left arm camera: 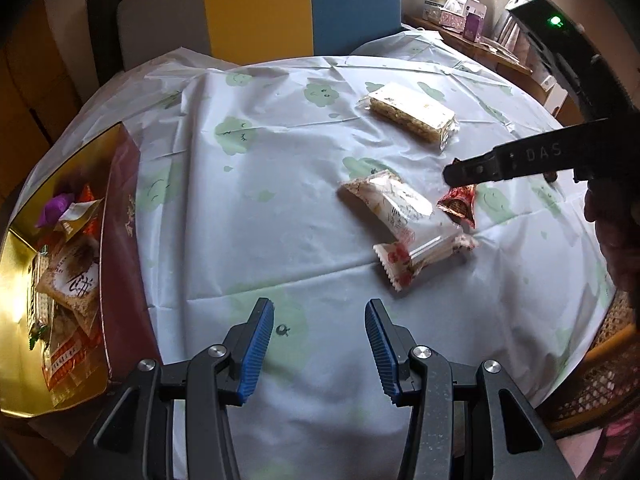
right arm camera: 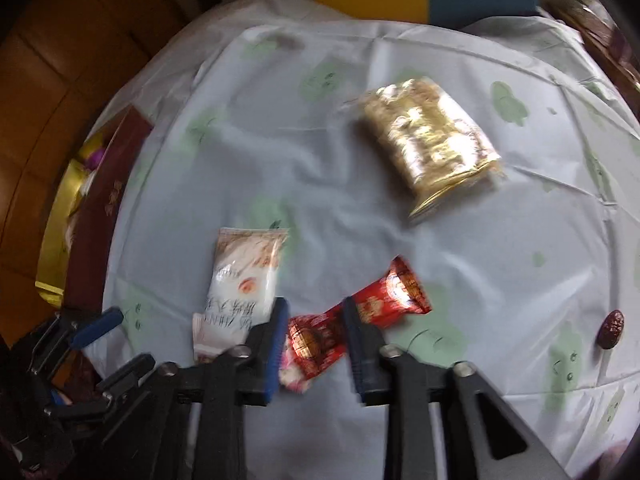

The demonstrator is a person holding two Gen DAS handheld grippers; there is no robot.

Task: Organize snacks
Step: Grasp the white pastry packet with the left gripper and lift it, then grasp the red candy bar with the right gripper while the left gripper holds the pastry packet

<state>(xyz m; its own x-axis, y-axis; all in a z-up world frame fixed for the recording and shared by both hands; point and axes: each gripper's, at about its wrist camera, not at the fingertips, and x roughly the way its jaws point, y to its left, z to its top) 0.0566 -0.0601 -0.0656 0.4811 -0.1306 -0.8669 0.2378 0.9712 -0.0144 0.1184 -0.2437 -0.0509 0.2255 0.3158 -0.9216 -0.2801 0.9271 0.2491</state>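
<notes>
My right gripper is shut on a red snack packet, which sticks out to the right of the pads. In the left wrist view the same red packet hangs under the right gripper, beside a white packet and a red-and-white packet. A clear-wrapped oat bar pack lies farther back. My left gripper hovers open over bare cloth, holding nothing. A maroon box with a gold inside holds several snacks at the left edge.
A round table under a pale cloth with green prints. A small dark red date lies at the right. A chair back stands behind the table, a wicker chair at the right, and a cluttered side table far right.
</notes>
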